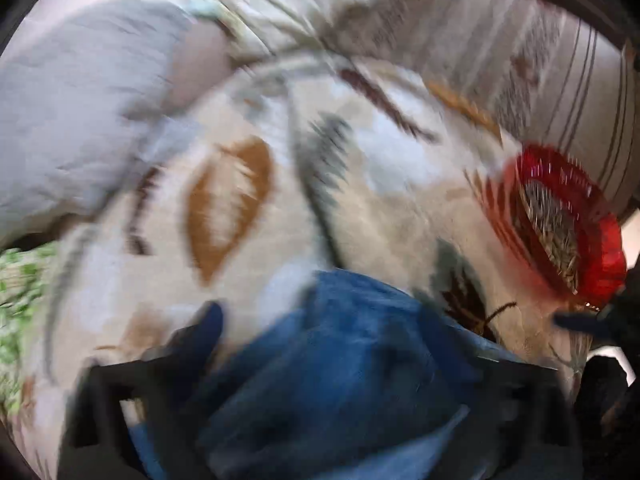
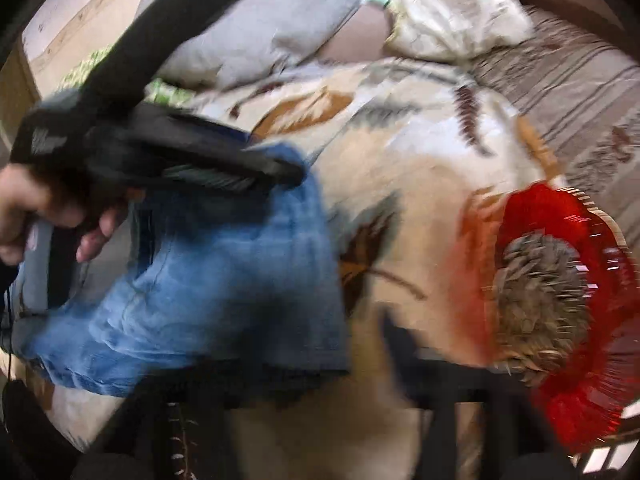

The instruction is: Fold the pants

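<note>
Blue jeans [image 1: 352,368] lie bunched on a leaf-patterned blanket [image 1: 240,200], low in the blurred left wrist view. My left gripper [image 1: 360,360] stands open, its dark fingers wide apart on either side of the denim and not pressing it. In the right wrist view a hand [image 2: 24,208] holds that gripper over the jeans [image 2: 224,280], with one of its fingers [image 2: 240,162] along the top edge of the denim. My right gripper [image 2: 280,392] is open at the bottom of that view, and the lower edge of the jeans is between its blurred fingers.
A red basket [image 2: 568,400] with brownish contents sits on the blanket to the right of the jeans and also shows in the left wrist view as the red basket [image 1: 600,252]. A grey pillow [image 2: 260,32] and a cream pillow [image 2: 460,12] lie behind. A striped brown sheet [image 2: 580,92] lies at the far right.
</note>
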Available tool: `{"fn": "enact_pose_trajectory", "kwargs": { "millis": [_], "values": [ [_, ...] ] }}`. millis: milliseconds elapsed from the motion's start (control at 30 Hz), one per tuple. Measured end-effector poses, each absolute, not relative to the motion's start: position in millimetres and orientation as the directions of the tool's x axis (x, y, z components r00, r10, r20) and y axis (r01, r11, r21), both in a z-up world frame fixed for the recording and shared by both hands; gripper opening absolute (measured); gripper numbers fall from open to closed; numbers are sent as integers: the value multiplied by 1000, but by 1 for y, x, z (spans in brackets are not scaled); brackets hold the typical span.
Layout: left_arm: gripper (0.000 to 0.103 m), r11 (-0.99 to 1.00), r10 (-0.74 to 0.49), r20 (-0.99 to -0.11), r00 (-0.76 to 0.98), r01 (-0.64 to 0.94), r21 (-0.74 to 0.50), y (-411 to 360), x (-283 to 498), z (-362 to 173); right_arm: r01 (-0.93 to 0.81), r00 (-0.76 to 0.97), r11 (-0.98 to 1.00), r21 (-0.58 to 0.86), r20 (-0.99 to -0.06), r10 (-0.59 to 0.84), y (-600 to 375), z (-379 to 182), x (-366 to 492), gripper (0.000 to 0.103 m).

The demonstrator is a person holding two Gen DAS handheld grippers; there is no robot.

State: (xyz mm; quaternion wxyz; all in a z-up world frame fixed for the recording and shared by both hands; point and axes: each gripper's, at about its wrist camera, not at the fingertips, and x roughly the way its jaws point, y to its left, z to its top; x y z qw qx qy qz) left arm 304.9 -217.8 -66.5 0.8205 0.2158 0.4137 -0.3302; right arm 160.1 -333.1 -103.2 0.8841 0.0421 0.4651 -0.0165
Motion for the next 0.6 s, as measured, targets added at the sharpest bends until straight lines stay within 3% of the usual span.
{"fn": "enact_pose_trajectory", "kwargs": {
  "millis": [300,600],
  "values": [
    [100,763,-105,-814,571,571,302,-69,261,-13,30,628,1000,-4,-778,-21,-312,-64,146,88],
    [100,873,86,-803,589,344,345,107,177,34,-99,641,995,-8,-766,57,-251,-55,141,88]
  ]
}}
